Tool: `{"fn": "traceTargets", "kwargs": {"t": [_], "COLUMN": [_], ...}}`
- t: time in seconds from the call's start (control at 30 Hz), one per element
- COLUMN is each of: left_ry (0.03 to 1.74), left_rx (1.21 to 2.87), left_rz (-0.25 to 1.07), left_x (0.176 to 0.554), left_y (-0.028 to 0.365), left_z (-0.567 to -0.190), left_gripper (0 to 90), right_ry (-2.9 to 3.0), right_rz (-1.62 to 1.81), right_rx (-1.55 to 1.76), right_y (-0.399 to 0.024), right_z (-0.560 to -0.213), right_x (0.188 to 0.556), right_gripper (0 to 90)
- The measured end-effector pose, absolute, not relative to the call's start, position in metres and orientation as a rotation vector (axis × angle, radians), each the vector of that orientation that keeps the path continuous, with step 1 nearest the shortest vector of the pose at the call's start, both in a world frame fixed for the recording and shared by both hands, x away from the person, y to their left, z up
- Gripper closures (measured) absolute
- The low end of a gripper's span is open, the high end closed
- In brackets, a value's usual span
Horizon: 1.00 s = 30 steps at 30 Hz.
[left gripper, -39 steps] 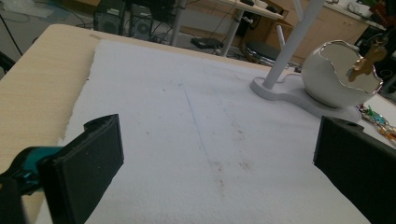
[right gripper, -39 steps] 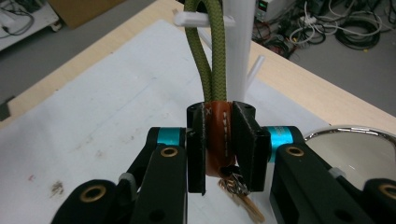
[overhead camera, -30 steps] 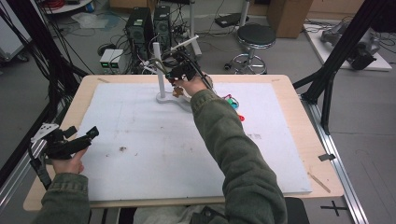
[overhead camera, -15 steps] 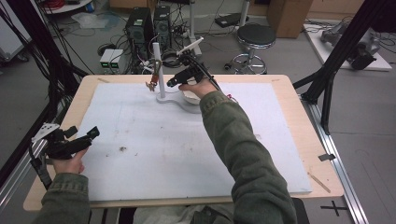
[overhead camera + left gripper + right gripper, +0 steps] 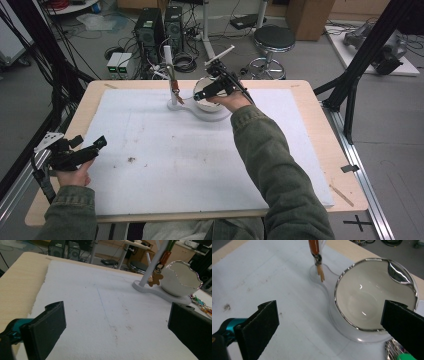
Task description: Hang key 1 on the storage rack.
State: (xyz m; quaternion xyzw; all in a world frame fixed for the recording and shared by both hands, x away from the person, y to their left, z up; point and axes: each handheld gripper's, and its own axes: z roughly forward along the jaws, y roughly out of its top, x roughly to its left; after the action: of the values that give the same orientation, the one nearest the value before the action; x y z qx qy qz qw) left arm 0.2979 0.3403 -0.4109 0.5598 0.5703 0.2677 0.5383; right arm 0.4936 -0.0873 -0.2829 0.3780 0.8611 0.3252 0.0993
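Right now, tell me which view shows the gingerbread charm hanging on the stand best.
The left gripper view: the gingerbread charm shows its full outline beside the bowl. The right gripper view catches it edge-on; the high view shows a small speck.

No text, label or number is legible — nothing readable anywhere.

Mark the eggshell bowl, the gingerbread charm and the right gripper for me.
eggshell bowl (image 5: 362,300), right gripper view, inner floor.
gingerbread charm (image 5: 155,279), left gripper view, its body.
right gripper (image 5: 200,90), high view, midway between its open fingertips.
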Motion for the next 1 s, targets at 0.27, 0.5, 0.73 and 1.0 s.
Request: {"fn": "traceTargets", "kwargs": {"t": [0.27,0.5,0.73,1.0], "left_ry": [1.356,1.358,1.361,1.362], "left_rx": [1.332,1.33,1.327,1.326], "left_rz": [0.635,0.634,0.635,0.637], "left_x": [0.298,0.297,0.297,0.297], "left_y": [0.34,0.34,0.34,0.34], "left_z": [-0.411,-0.411,-0.411,-0.411], "left_gripper": [2.0,2.0,2.0,2.0], "right_ry": [2.519,2.521,2.488,2.455], "right_rz": [0.934,0.915,0.947,0.937], "right_rx": [1.078,1.103,1.151,1.153], "right_y": [-0.101,-0.117,-0.138,-0.157], "right_z": [-0.276,-0.284,-0.287,-0.289], "right_x": [0.481,0.475,0.473,0.472], "right_gripper": [0.9,0.8,0.9,0.9]}}
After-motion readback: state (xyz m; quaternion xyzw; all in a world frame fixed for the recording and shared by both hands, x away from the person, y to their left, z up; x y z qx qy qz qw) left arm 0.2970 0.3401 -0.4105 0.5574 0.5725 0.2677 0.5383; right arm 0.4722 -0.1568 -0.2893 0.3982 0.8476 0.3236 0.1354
